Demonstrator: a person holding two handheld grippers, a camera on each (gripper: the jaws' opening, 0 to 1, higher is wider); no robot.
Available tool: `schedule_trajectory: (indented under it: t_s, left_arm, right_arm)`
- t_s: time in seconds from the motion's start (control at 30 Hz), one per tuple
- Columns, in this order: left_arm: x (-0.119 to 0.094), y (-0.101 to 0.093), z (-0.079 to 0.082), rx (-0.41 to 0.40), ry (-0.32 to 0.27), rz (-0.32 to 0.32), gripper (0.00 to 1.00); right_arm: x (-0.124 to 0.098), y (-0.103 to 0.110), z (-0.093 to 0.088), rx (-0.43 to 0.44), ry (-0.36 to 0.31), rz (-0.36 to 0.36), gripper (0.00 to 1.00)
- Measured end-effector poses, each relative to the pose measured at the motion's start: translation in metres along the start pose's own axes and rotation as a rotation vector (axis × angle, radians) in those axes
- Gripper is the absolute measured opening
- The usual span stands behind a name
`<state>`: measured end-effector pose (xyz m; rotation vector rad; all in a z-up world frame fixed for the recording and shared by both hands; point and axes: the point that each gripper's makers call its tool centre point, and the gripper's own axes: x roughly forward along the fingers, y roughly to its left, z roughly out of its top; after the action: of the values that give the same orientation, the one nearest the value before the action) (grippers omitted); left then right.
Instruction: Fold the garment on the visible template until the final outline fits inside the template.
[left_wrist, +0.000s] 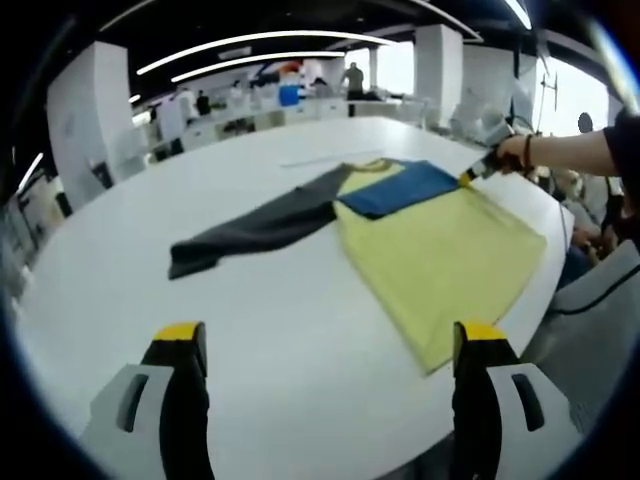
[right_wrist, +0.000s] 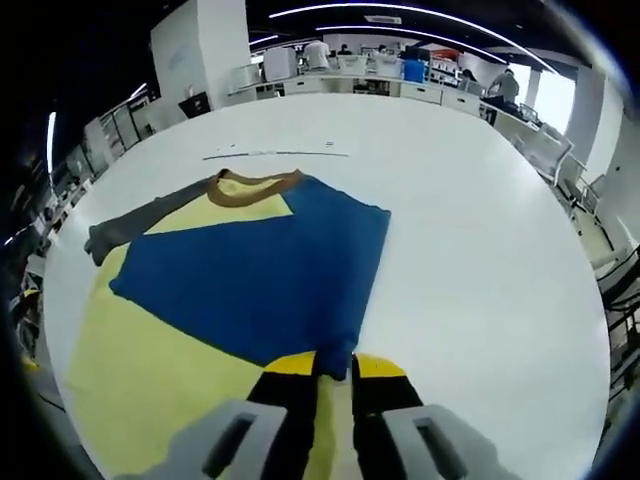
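Observation:
A shirt with a yellow body (left_wrist: 440, 255) lies flat on the white table (left_wrist: 280, 330). Its dark grey sleeve (left_wrist: 255, 230) stretches out to the left. The blue sleeve (left_wrist: 400, 188) is folded across the chest below the brown collar (right_wrist: 255, 185). My right gripper (right_wrist: 335, 368) is shut on the cuff end of the blue sleeve (right_wrist: 270, 280), low over the yellow body (right_wrist: 150, 390). In the left gripper view the right gripper (left_wrist: 478, 170) is at the shirt's far right edge, held by a hand. My left gripper (left_wrist: 330, 340) is open, above bare table short of the shirt.
A thin marked line (right_wrist: 275, 153) runs on the table beyond the collar. Desks, white pillars (left_wrist: 90, 110) and people stand far behind the table. A seated person's arm (left_wrist: 570, 152) reaches in from the right. The table's curved edge (left_wrist: 560, 230) lies close to the shirt's right side.

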<state>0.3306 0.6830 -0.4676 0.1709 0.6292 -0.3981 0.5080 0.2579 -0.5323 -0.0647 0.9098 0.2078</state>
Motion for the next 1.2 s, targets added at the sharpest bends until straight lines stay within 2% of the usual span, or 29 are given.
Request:
schedule_trajectory:
  t_s: [0.2,0.37,0.43,0.5,0.6,0.77,0.83,1.0,1.2]
  left_arm:
    - [0.001,0.001,0.000,-0.011,-0.001,0.001,0.99]
    - [0.002,0.004,0.003,-0.014,-0.007,0.005,0.98]
    - [0.002,0.006,0.005,-0.013,-0.010,0.008,0.98]
    - [0.002,0.009,0.007,-0.011,-0.014,0.011,0.97]
    - [0.003,0.012,0.010,-0.009,-0.015,0.015,0.97]
    - [0.007,0.020,0.012,-0.011,-0.006,0.030,0.94]
    - [0.009,0.027,0.012,-0.025,-0.002,0.044,0.93]
    - [0.012,0.040,0.020,-0.080,-0.045,0.059,0.89]
    - [0.018,0.058,0.027,-0.095,-0.059,0.078,0.85]
  right_arm:
    - [-0.017,0.007,0.026,0.034,-0.110,0.040,0.34]
    - [-0.031,0.019,0.026,0.001,-0.129,0.076,0.58]
    - [-0.031,0.020,0.025,-0.037,-0.118,0.097,0.61]
    - [-0.041,0.026,0.021,-0.041,-0.121,0.116,0.65]
    - [-0.043,0.034,0.023,-0.048,-0.134,0.157,0.72]
    - [-0.063,0.051,0.018,-0.072,-0.147,0.219,0.82]
    - [-0.067,0.055,0.018,-0.078,-0.161,0.236,0.85]
    - [-0.086,0.072,0.017,-0.157,-0.209,0.290,0.99]
    - [-0.109,0.088,0.011,-0.183,-0.233,0.321,0.99]
